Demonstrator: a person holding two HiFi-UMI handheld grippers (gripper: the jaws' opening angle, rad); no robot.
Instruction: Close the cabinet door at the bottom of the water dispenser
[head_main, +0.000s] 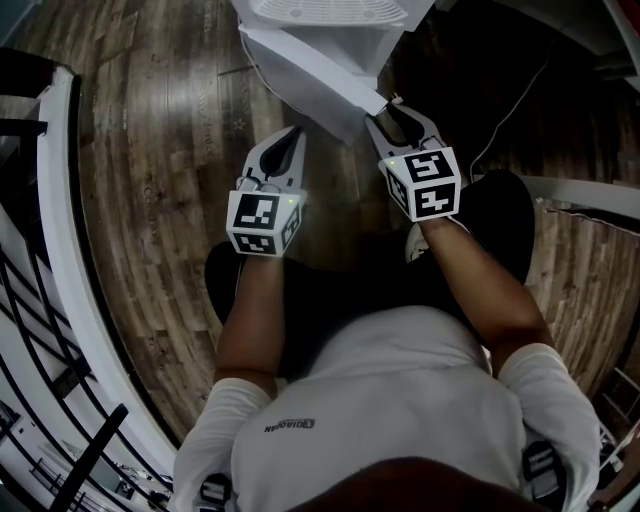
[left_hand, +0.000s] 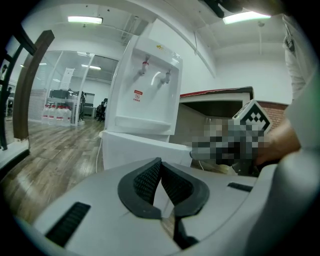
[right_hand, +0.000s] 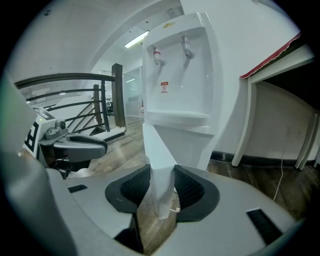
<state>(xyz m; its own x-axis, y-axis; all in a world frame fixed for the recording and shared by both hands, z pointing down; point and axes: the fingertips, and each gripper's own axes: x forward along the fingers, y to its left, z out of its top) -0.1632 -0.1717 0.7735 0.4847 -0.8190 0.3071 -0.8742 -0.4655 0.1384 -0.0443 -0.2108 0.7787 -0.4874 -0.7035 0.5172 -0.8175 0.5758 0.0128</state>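
- The right gripper (right_hand: 161, 182) has its two jaws clamped on the near edge of the one cabinet door (right_hand: 159, 150).
- The door stands swung open from the bottom of the dispenser, toward the person.
- The left gripper (left_hand: 159, 166) has its jaws together at the tips, with nothing between them, just left of the door.
- One water dispenser (right_hand: 180, 75) with two taps (right_hand: 187, 47) stands at the far side, on the wooden floor (head_main: 160, 150).
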